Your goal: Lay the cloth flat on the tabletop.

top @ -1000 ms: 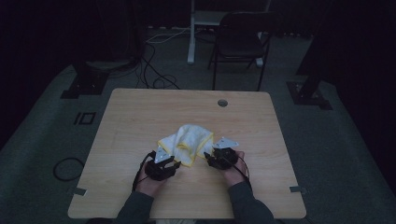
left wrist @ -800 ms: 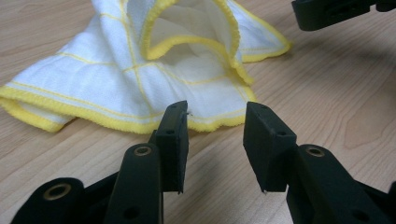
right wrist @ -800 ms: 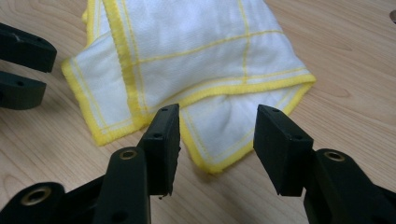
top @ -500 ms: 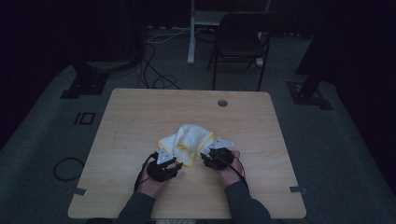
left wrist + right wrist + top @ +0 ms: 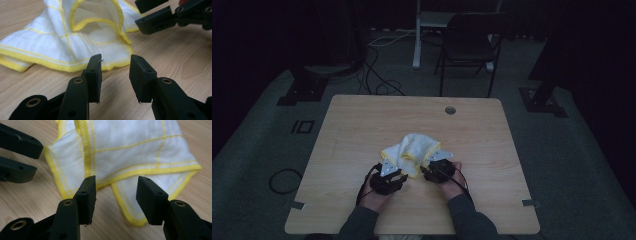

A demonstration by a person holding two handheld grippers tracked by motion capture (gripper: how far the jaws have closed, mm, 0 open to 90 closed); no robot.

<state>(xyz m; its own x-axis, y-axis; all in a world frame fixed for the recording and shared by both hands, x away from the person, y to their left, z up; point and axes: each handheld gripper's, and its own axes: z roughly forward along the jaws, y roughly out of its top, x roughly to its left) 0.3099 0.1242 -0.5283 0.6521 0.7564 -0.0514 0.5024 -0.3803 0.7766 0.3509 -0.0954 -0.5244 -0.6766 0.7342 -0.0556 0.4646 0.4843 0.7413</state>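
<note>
Both forearms enter from the near edge of the high view, sleeves dark, converging slightly toward the middle. The left hand [image 5: 377,194] grips the left gripper [image 5: 398,175], which points far and slightly right. The right hand [image 5: 453,181] grips the right gripper [image 5: 428,172], which points left and slightly far. The two grippers sit near each other, tips apart. In the left gripper view, the jaws stand apart with a clear gap. In the right gripper view, the jaws likewise stand apart, nothing clamped between them.
</note>
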